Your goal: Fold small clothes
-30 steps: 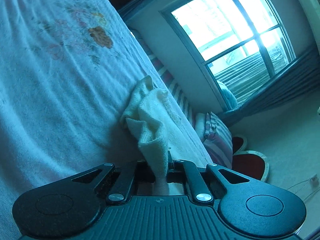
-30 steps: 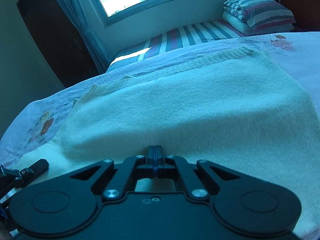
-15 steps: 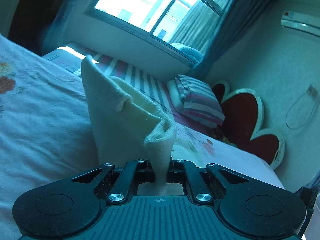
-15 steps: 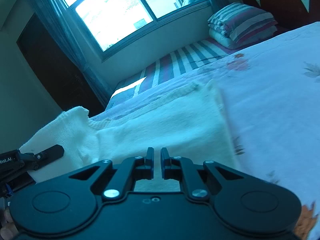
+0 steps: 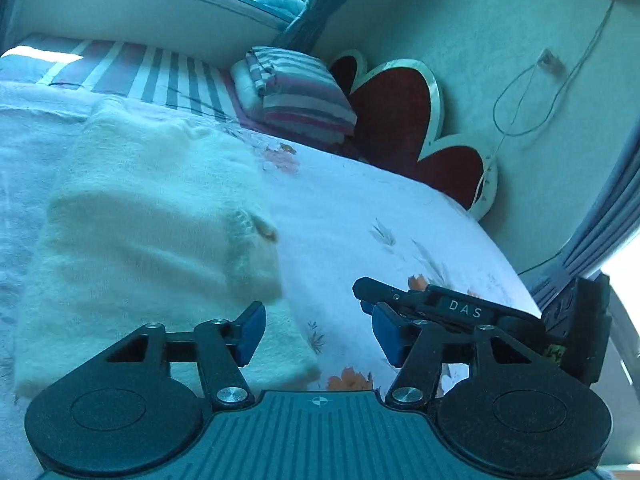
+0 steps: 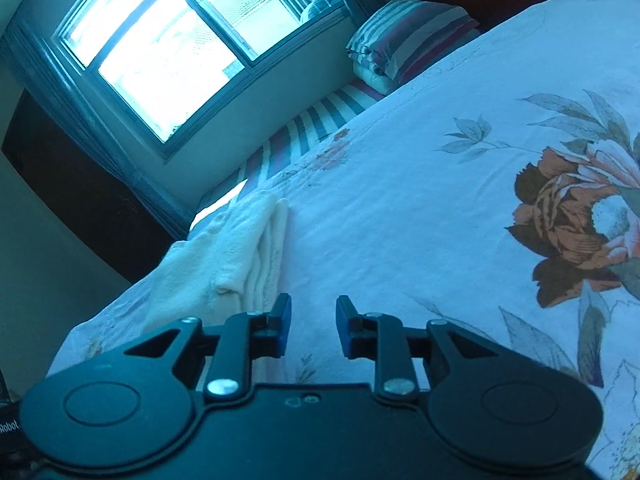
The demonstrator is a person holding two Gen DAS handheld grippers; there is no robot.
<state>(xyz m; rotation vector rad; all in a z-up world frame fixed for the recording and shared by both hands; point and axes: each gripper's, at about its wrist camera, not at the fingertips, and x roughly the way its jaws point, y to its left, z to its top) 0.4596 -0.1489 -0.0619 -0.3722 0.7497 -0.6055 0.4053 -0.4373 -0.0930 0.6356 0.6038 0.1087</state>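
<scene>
Across the left half of the left wrist frame lies the cream knitted sweater (image 5: 152, 240), folded on the floral white bedsheet (image 5: 380, 216). Both left gripper (image 5: 316, 332) and right gripper (image 6: 313, 326) are spread wide, holding nothing. The loosely stacked top layer could slide off if a finger snags the knit.

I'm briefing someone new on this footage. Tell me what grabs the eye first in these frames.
The cream knit garment lies folded on the floral bedsheet, just ahead of the open left gripper. In the right wrist view the big orange-brown flower print dominates the right side, with the bright window at upper left and the right gripper open over bare sheet.
</scene>
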